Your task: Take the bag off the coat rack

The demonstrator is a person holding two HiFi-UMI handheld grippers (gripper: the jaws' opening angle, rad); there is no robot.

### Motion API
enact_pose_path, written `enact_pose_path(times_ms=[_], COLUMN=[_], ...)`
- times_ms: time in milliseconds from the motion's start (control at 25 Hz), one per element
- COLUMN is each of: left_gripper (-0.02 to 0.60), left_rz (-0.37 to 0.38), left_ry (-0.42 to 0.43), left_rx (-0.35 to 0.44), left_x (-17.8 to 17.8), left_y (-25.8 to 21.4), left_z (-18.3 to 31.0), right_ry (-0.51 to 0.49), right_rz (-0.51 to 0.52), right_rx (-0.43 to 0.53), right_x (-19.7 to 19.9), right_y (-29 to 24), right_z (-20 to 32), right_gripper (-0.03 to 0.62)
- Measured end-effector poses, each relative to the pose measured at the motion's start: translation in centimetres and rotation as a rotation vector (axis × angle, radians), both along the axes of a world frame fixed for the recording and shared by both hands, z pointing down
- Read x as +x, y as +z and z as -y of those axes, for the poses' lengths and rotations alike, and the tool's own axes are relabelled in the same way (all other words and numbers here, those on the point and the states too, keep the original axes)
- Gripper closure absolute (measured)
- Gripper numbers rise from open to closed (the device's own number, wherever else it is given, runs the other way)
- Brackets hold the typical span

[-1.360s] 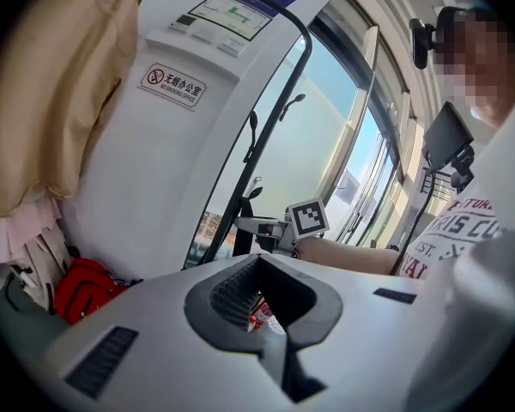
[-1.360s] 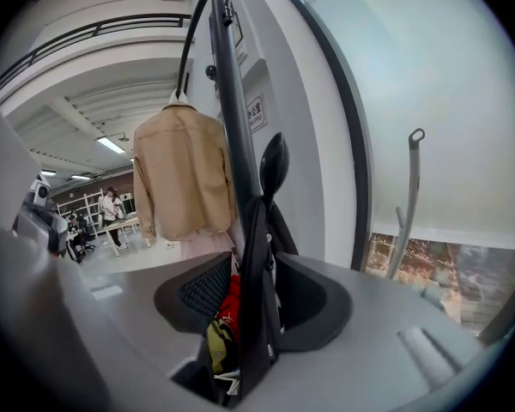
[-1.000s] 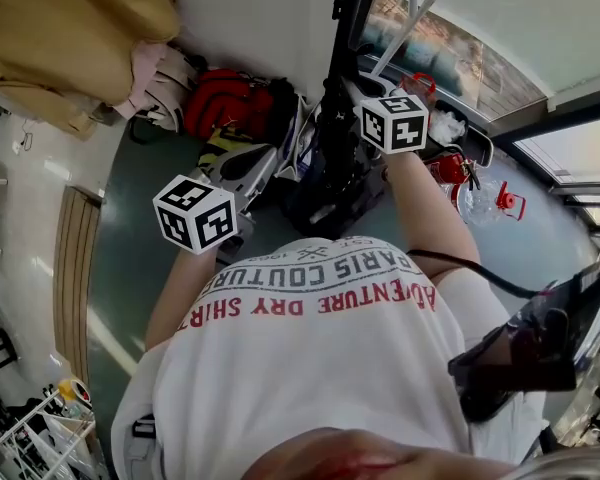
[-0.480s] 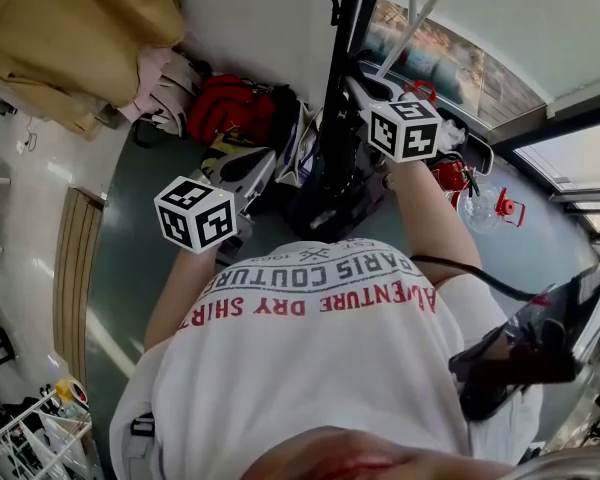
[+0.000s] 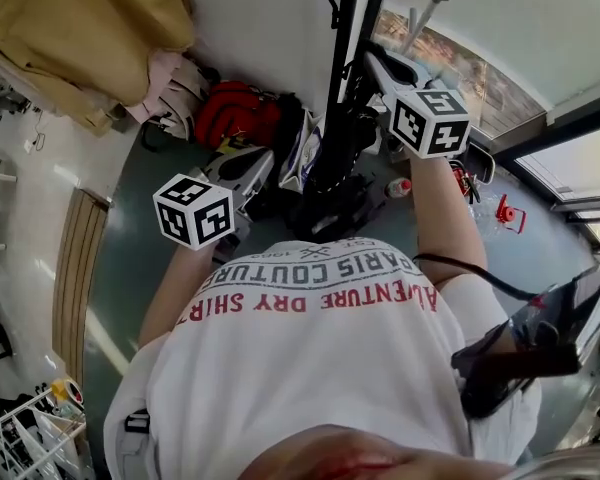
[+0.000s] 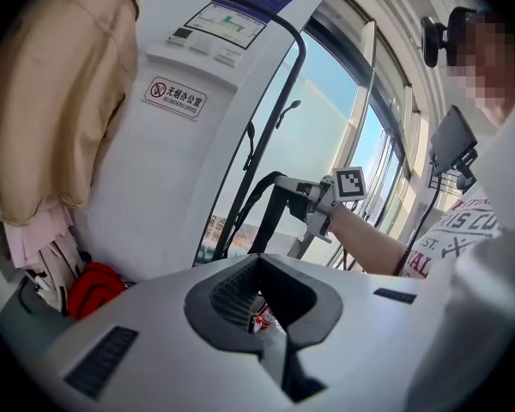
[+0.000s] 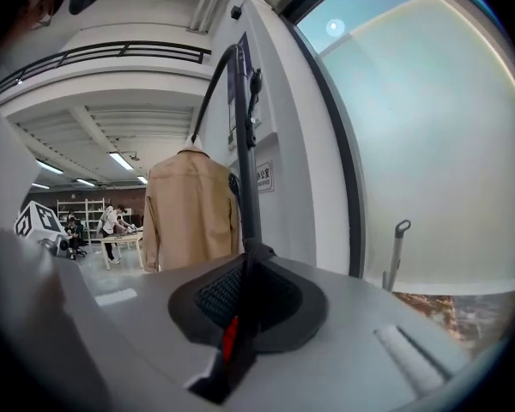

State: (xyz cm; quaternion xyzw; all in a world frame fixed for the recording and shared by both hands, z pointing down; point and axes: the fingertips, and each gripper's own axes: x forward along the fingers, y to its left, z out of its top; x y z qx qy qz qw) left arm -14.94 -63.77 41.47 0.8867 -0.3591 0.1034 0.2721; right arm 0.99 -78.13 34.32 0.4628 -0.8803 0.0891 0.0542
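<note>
A black bag (image 5: 330, 183) hangs by its strap (image 7: 243, 187) against the black pole of the coat rack (image 5: 348, 18). My right gripper (image 5: 372, 66) is raised beside the pole and shut on that strap, which runs up from its jaws (image 7: 240, 316) toward the rack's top. In the left gripper view the same right gripper (image 6: 305, 197) holds the strap loop (image 6: 266, 204) out from the rack. My left gripper (image 5: 250, 168) hangs lower at the left, away from the bag. Its jaws (image 6: 259, 307) are shut with nothing between them.
A beige coat (image 5: 80, 38) hangs at the left, with pink cloth (image 5: 170, 78) and a red bag (image 5: 235, 113) below it. Small red items (image 5: 505, 208) lie on the floor by the window. A dark device (image 5: 530, 338) hangs at the person's right side.
My right gripper has risen and shifted right, carrying the strap up along the pole. The left gripper has stayed where it was.
</note>
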Motion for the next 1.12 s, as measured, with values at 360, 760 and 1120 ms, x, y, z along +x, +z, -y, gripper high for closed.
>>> enact_pose_path(times_ms=[360, 760, 1120], left_gripper=[0.58, 0.58, 0.58], left_rz=[-0.009, -0.013, -0.043], left_ry=[0.024, 0.004, -0.026], left_rx=[0.008, 0.011, 0.094], left_x=[1.7, 3.9, 9.8], left_y=[-0.2, -0.4, -3.1], left_z=[-2.4, -7.7, -19.7], right_ry=[-0.065, -0.12, -0.231], right_rz=[0.001, 0.117, 0.157], right_rx=[0.036, -0.129, -0.086], right_x=[0.4, 2.0, 5.1], right_y=[-0.7, 4.8, 2.0], right_z=[-5.9, -14.8, -28.9], right_gripper=[0.585, 0.585, 0.585])
